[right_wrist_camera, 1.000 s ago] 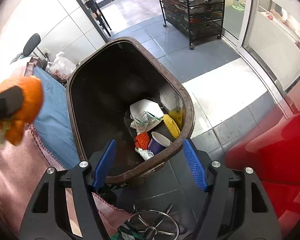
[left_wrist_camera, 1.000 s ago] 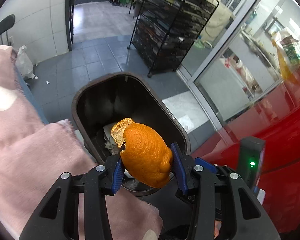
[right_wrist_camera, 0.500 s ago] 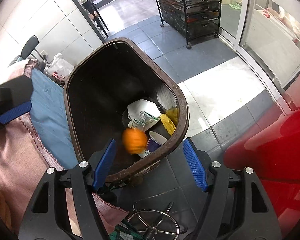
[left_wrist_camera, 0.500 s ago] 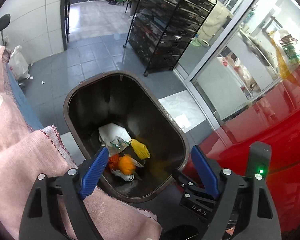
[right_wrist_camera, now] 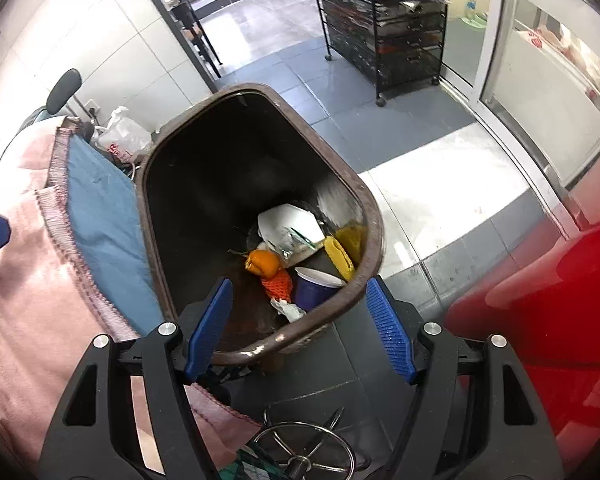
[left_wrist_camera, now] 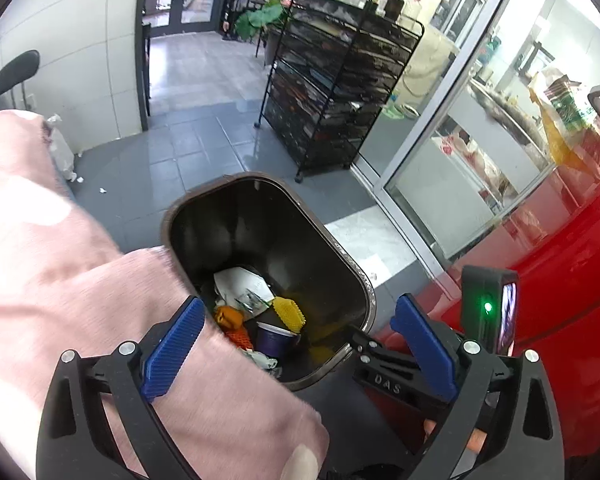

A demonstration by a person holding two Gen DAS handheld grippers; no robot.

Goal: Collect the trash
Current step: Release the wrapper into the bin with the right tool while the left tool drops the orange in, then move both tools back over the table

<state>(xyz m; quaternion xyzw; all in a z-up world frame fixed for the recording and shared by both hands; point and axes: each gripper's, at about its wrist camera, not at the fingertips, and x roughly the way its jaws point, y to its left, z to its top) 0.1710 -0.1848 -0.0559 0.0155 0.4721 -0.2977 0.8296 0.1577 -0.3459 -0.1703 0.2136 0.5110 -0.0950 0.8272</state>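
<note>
Brown bin (right_wrist_camera: pixel 374 216) stands on grey tiled floor (right_wrist_camera: pixel 380 120) near black rack (right_wrist_camera: pixel 384 20)

The left hand-held gripper (left_wrist_camera: pixel 296 344) has just opened; the orange peel (right_wrist_camera: pixel 263 263) apparently now lies in the bin (right_wrist_camera: pixel 374 216).

A dark brown bin (right_wrist_camera: pixel 374 220) holds an orange peel (right_wrist_camera: pixel 263 262), an orange net (right_wrist_camera: pixel 277 283), a yellow ribbed piece (right_wrist_camera: pixel 339 258), a purple cup (right_wrist_camera: pixel 314 290) and white paper (right_wrist_camera: pixel 290 220). The cloth (right_wrist_camera: pixel 32 280) is pink over blue; the floor (right_wrist_camera: pixel 380 128) is grey tile.
</note>
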